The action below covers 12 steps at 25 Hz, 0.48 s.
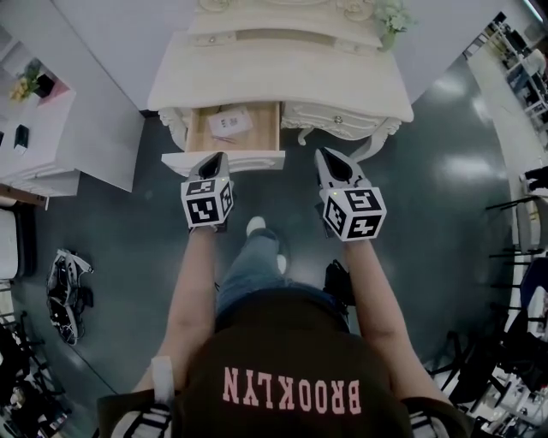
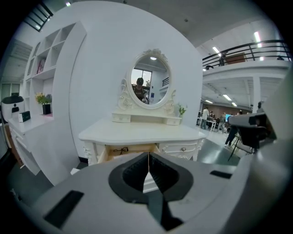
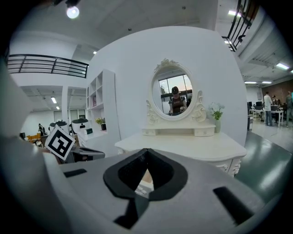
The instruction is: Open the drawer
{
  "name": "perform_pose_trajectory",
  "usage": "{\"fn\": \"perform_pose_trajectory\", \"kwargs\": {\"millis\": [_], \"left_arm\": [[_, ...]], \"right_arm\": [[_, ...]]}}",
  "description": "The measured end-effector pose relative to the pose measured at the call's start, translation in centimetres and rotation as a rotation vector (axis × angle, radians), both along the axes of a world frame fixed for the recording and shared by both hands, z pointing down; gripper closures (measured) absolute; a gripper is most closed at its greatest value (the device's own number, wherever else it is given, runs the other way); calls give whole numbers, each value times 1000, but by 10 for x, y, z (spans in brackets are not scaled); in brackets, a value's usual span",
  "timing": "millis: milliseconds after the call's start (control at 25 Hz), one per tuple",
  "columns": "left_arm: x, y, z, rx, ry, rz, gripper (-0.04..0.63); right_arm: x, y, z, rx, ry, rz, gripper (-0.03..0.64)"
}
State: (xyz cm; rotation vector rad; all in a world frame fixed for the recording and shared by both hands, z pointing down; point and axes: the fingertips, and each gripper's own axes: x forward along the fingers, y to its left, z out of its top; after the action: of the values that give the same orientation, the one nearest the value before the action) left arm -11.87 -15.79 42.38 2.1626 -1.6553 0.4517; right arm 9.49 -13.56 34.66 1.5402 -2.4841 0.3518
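A white vanity table (image 1: 274,77) stands ahead of me. Its left drawer (image 1: 248,160) is pulled out, showing a wooden inside with a paper (image 1: 229,122) lying in it. In the left gripper view the drawer (image 2: 130,148) shows just beyond the jaws. My left gripper (image 1: 213,159) hovers over the drawer's front panel, shut with nothing between its jaws (image 2: 148,154). My right gripper (image 1: 324,156) is held beside it, below the closed right drawer (image 1: 338,118); its jaws meet at the tip (image 3: 146,151) and hold nothing.
An oval mirror (image 2: 150,85) and a small vase of flowers (image 1: 392,17) sit on the vanity. White shelving (image 1: 34,128) stands at the left, a bag (image 1: 64,291) lies on the dark floor, and chairs (image 1: 522,222) stand at the right.
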Motion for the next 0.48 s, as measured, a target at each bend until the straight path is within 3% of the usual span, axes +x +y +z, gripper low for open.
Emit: {"fn": "perform_pose_trajectory", "kwargs": {"millis": [480], "left_arm": [[12, -5, -90, 205, 22, 11, 588]], "right_arm": [[11, 5, -65, 112, -112, 22, 620]]}}
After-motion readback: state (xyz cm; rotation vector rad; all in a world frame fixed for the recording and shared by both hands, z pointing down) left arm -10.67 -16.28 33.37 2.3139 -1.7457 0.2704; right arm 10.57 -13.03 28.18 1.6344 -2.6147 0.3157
